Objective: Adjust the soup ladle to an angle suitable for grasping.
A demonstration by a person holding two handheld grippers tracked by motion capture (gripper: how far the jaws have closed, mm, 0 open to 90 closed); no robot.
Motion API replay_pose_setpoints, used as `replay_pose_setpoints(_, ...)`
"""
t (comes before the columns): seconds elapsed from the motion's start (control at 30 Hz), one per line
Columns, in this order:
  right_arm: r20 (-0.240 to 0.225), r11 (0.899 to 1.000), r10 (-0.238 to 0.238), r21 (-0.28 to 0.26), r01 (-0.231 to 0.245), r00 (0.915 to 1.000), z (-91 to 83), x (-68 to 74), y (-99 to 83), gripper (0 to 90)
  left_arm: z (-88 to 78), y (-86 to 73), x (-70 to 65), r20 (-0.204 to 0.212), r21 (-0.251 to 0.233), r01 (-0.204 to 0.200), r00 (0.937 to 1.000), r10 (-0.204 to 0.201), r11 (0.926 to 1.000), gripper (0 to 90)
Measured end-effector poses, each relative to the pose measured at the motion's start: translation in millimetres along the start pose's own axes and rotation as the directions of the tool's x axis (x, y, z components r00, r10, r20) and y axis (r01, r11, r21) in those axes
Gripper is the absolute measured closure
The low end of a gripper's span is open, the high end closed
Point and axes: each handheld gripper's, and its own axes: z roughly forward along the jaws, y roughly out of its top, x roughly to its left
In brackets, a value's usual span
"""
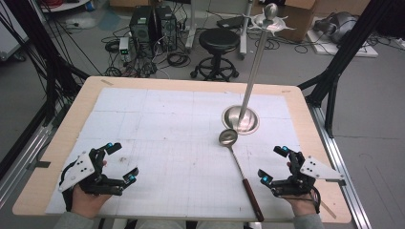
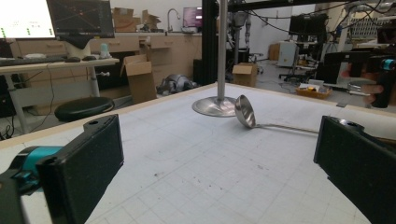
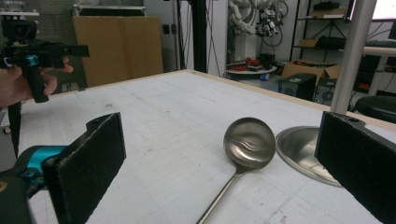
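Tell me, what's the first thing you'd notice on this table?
Probably the tall shiny metal stand, rising from its round base at the far right of the table. Right in front of it lies a ladle, its silver bowl close to the base and its dark handle pointing back toward the person. At the near edge, the left gripper and right gripper both sit open, holding nothing.

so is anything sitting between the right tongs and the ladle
Nothing visible. The right tongs are open beside the ladle, with bare gridded mat between them and its handle. The stand's round base sits beyond the ladle's bowl, off that path.
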Motion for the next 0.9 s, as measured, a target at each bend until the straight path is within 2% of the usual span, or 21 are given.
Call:
replay_pose_setpoints(0.13,0.008,1.000,0.000,-0.009,0.000,1.0000,0.2,0.8,1.6,0.5,-0.7,0.4,-0.5,-0.003,-0.002,-0.002,1.0000,0.002,1.0000,1.8)
replay_pose_setpoints(0.3,0.046,1.000,0.026,0.003,-0.027,0.9986,0.0,-1.0,0.6,0.5,0.5,-0.3,-0.8,-0.002,0.001,0.003,1.0000,-0.003,1.0000,1.9)
replay_pose_setpoints(0.37,0.060,1.000,0.002,0.021,-0.003,0.9982,0.8,-1.4,0.6,0.6,0.5,-0.3,-0.7,-0.002,0.005,0.001,1.0000,-0.001,1.0000,1.8)
replay_pose_setpoints(0.43,0.065,1.000,0.003,0.025,-0.005,0.9979,1.0,-1.1,0.8,1.4,0.6,-0.3,-0.6,-0.001,0.005,0.001,1.0000,-0.001,1.0000,1.9)
replay_pose_setpoints(0.53,0.035,1.000,-0.004,0.023,0.004,0.9994,-1.6,-1.9,2.1,18.1,0.4,-0.3,-0.6,-0.003,0.004,0.004,1.0000,-0.004,1.0000,1.9)
replay_pose_setpoints(0.57,0.036,0.999,-0.021,0.025,0.020,0.9991,-2.6,-1.6,2.9,24.1,0.3,-0.3,-0.6,-0.003,0.004,0.004,1.0000,-0.004,1.0000,1.8)
replay_pose_setpoints(0.63,0.025,0.999,-0.023,0.028,0.022,0.9994,-2.9,-1.8,3.5,33.9,0.4,-0.4,-0.6,-0.003,0.005,0.004,1.0000,-0.004,1.0000,1.8)
replay_pose_setpoints(0.67,0.025,0.999,-0.023,0.028,0.022,0.9994,-2.9,-1.8,3.5,33.9,0.4,-0.5,-0.4,-0.003,0.007,0.003,1.0000,-0.003,1.0000,1.8)
replay_pose_setpoints(0.7,0.033,0.999,-0.042,0.031,0.041,0.9986,-3.6,-0.9,4.0,42.4,0.4,-0.6,-0.6,-0.001,0.008,0.006,1.0000,-0.006,0.9999,1.8)
replay_pose_setpoints(0.73,0.033,0.999,-0.042,0.031,0.041,0.9986,-3.6,-0.9,4.0,42.4,0.5,-0.6,-0.4,-0.001,0.009,0.006,1.0000,-0.006,0.9999,1.8)
replay_pose_setpoints(0.77,0.026,0.998,-0.051,0.036,0.050,0.9984,-4.1,-0.1,5.0,54.3,0.6,-0.8,-0.3,-0.001,0.011,0.006,1.0000,-0.006,0.9999,1.8)
replay_pose_setpoints(0.8,0.026,0.998,-0.051,0.036,0.050,0.9984,-4.1,-0.1,5.0,54.3,0.8,-0.9,-0.1,0.000,0.012,0.005,1.0000,-0.005,0.9999,1.8)
replay_pose_setpoints(0.83,0.021,0.997,-0.069,0.042,0.068,0.9974,-4.7,0.6,6.0,62.9,0.9,-1.0,-0.1,0.000,0.012,0.005,1.0000,-0.005,0.9999,1.9)
replay_pose_setpoints(0.87,0.021,0.997,-0.069,0.042,0.068,0.9974,-4.7,0.6,6.0,62.9,0.9,-1.0,-0.1,0.000,0.012,0.005,1.0000,-0.005,0.9999,1.8)
replay_pose_setpoints(0.9,0.029,0.996,-0.075,0.048,0.073,0.9968,-4.8,1.2,6.6,67.6,1.0,-1.1,-0.1,0.000,0.013,0.005,1.0000,-0.005,0.9999,1.8)
